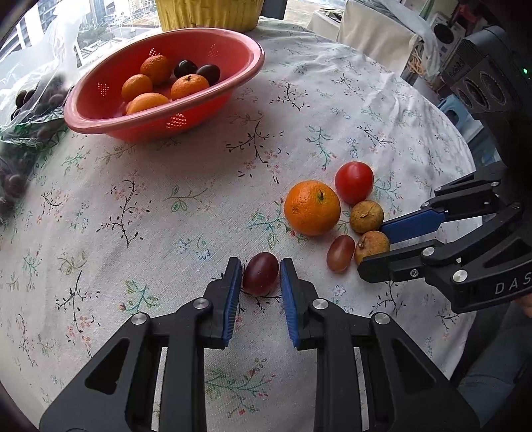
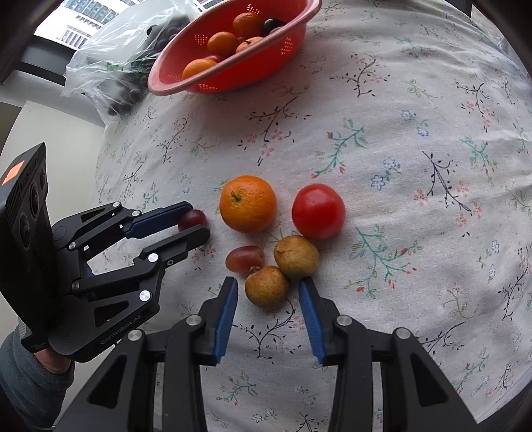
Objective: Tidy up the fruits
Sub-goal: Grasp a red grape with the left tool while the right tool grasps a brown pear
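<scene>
A dark red grape [image 1: 260, 273] lies on the flowered tablecloth [image 1: 166, 206], and my left gripper [image 1: 261, 267] is shut on it, a blue pad on each side. To its right lie a mandarin [image 1: 312, 207], a tomato [image 1: 354, 182], a paler grape [image 1: 340, 253] and two brown fruits. My right gripper [image 2: 268, 282] stands open astride the nearer brown fruit [image 2: 266, 285], with small gaps at both pads. The other brown fruit [image 2: 296, 256] touches it behind. A red colander [image 1: 166, 119] at the back left holds several mandarins and dark grapes.
A clear plastic bag of dark grapes [image 1: 30, 109] lies left of the colander at the table's edge. A yellow ribbed container [image 1: 209, 13] stands behind the colander. The round table's edge curves away on the right, with boxes and furniture beyond it.
</scene>
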